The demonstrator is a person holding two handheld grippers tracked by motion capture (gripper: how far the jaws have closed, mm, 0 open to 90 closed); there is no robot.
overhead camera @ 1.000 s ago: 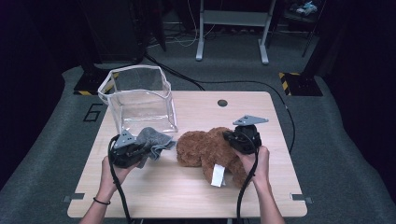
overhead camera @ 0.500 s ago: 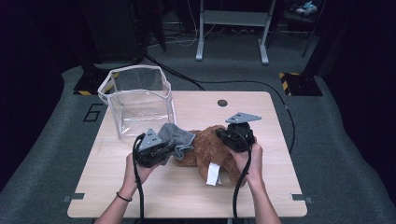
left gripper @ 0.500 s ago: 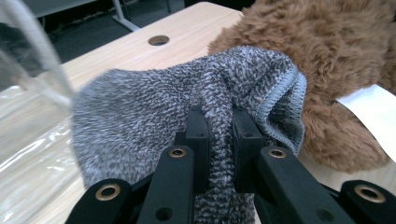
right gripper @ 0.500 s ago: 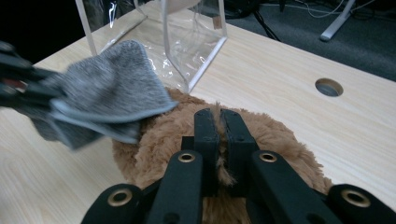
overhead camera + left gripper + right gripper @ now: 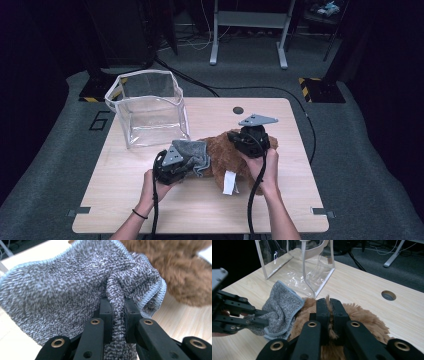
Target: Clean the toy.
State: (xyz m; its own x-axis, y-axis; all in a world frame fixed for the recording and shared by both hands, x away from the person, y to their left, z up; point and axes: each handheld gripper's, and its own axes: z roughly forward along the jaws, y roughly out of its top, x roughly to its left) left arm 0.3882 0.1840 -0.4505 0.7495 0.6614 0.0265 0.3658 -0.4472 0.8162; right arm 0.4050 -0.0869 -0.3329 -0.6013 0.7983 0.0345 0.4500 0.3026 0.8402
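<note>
From above, the grey cloth (image 5: pixel 192 151) lay against the brown plush toy (image 5: pixel 227 155) at mid-table, beside a clear container (image 5: pixel 148 107). The left gripper (image 5: pixel 117 312) view showed its jaws pinching a cloth fold; the right gripper (image 5: pixel 331 315) view showed jaws clamped on plush fur.

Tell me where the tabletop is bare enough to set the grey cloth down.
Bare wood: the near strip in front of the brown plush toy and its white tag; the left edge of the table below the clear bin; the far right corner past the round hole. Crowded: the middle, where the grey cloth, both grippers and toy bunch against the bin.
</note>
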